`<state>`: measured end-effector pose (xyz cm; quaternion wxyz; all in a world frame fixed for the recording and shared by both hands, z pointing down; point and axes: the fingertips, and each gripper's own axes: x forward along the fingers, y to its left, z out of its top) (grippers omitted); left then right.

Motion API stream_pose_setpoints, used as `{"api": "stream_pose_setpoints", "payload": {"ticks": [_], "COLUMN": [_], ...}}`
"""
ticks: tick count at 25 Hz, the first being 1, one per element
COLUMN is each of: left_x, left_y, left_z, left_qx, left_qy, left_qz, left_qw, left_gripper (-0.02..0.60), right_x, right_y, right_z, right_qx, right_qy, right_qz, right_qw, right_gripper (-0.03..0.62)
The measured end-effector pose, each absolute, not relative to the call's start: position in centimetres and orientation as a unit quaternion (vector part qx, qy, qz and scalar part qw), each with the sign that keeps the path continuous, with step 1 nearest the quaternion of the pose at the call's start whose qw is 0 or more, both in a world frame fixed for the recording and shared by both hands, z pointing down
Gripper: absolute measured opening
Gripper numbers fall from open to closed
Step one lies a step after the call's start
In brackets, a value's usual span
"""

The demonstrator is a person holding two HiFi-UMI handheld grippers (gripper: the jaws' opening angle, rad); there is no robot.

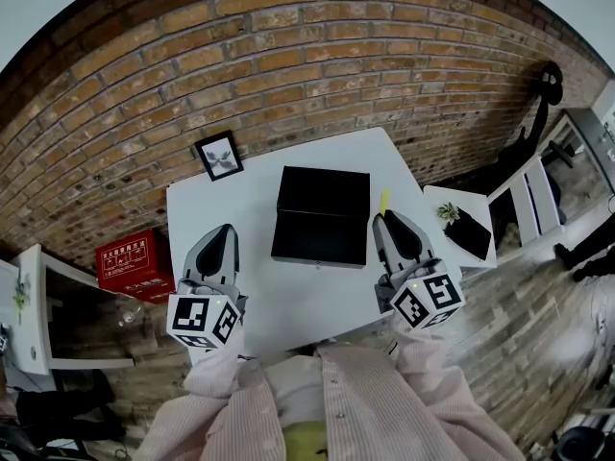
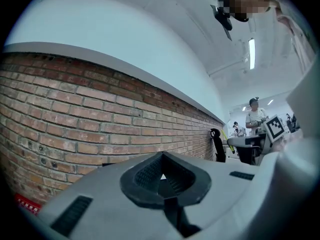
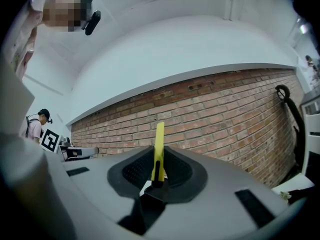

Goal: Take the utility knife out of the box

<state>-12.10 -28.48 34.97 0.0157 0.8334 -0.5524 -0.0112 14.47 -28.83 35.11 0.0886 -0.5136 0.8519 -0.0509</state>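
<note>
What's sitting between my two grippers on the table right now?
The black box on the white table lies between the left gripper and the right gripper; the head view shows it.

A slim yellow utility knife (image 3: 159, 149) is out of the box, clamped blade-end up between the right gripper's (image 3: 158, 171) jaws. The black rectangular hinged box (image 1: 320, 215) lies open flat on the white table (image 1: 221, 219), just left of the knife.

One white table (image 1: 317, 301) in shot, one black box (image 1: 322, 217), one yellow utility knife (image 1: 383, 201). Two grippers up: the left gripper (image 1: 227, 230) and the right gripper (image 1: 383, 221). Round the edges, one framed picture (image 1: 219, 156), one red case (image 1: 133, 262), one potted plant (image 1: 448, 212).
</note>
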Motion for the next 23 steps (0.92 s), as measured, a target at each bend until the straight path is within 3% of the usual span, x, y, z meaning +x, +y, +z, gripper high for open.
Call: {"api": "stream_pose_setpoints", "payload": {"ticks": [23], "left_x": [-12.3], "left_y": [-29.1], "left_z": [36.1], "left_qx": [0.834], "left_qy": [-0.551], "left_qz": [-0.004], "left_qw": [0.029], "left_gripper": [-0.008], "right_x": [14.1], "right_y": [-29.4], "right_z": [36.2], "right_qx": [-0.517], "right_qy": [0.852], "right_qz": [-0.049], "right_qw": [0.068], "right_gripper": [0.061]}}
